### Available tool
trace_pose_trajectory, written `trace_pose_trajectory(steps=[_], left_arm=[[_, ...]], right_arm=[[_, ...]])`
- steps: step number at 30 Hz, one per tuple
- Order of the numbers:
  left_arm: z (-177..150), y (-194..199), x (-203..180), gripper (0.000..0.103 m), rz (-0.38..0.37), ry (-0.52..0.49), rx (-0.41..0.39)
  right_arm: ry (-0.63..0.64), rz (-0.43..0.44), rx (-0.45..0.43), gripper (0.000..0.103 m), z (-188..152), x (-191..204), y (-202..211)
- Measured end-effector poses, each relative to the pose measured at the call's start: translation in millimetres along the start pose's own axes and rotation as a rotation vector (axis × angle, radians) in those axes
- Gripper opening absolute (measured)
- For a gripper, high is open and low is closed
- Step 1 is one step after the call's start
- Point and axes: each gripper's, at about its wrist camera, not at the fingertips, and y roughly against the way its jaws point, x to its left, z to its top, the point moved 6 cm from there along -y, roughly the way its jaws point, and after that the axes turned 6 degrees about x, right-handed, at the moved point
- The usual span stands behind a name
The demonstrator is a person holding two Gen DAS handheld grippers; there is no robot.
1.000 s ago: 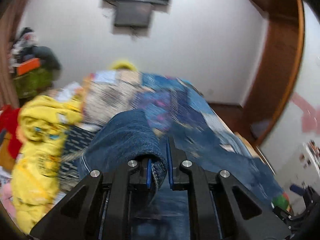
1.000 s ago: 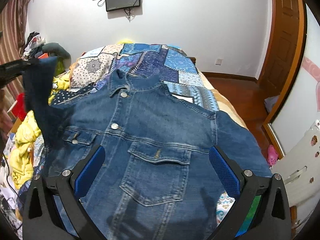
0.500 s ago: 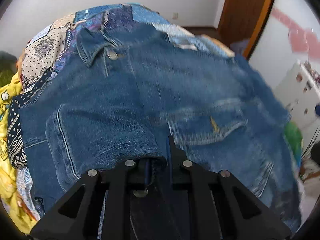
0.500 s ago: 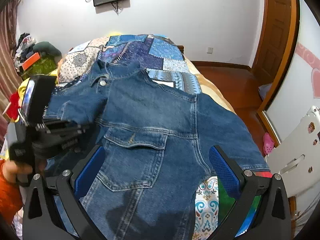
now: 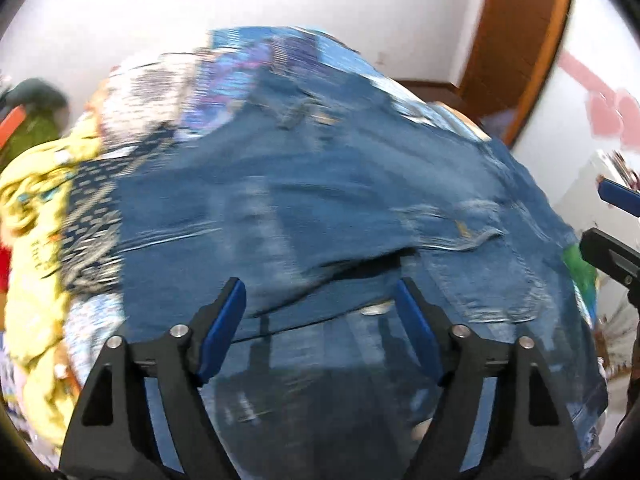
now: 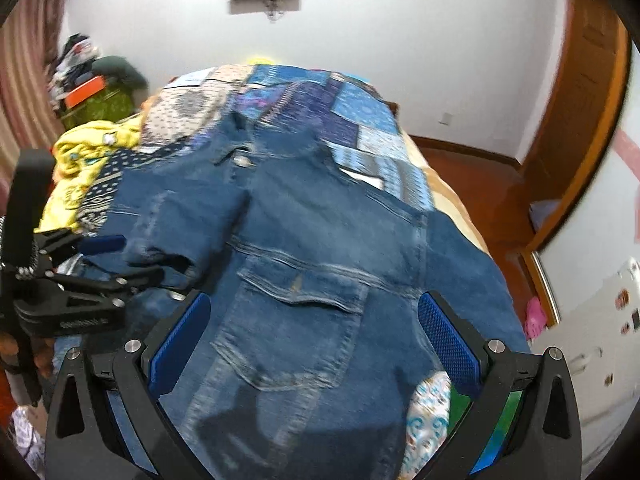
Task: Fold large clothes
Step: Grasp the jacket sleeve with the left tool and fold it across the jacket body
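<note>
With its left sleeve (image 6: 168, 232) now laid across the chest, the denim jacket (image 6: 320, 248) lies face up on the patchwork quilt (image 6: 352, 120), so the sleeve fold looks half done. Just above that sleeve, the left gripper (image 5: 320, 308) has just been opening and holds nothing; the right gripper (image 6: 316, 332) hovers spread wide, empty. Next comes the opposite sleeve (image 6: 460, 264): heavy, stiff cloth needing a firm pinch.
</note>
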Motion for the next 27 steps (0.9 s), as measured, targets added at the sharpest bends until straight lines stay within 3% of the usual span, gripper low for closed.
trace_pose_trajectory(steps=[4, 10, 15, 19, 24, 27], left_arm=[[-9.7, 17.8, 55.9, 0.084, 0.088, 0.068, -0.037], [-38.5, 18.8, 115.2, 0.084, 0.178, 0.146, -0.015], [-59.1, 9.8, 141.7, 0.084, 0.188, 0.192, 0.010], [-67.7, -1.6, 151.4, 0.084, 0.178, 0.212, 0.026], [-68.2, -20.8, 159.0, 0.084, 0.146, 0.237, 0.057], [-64.6, -29.6, 159.3, 0.084, 0.120, 0.244, 0.063]], right_arm=[[0.087, 0.049, -0.007, 0.103, 13.8, 33.3, -5.7], [0.248, 0.113, 0.020, 0.103, 25.0, 95.3, -37.9], [0.395, 0.125, 0.118, 0.099, 20.2, 140.2, -87.5], [0.510, 0.105, 0.171, 0.085, 14.9, 161.7, -116.8], [0.626, 0.040, 0.199, 0.076, 14.5, 170.5, -141.2], [0.659, 0.048, 0.196, 0.073, 15.3, 172.8, -147.2]])
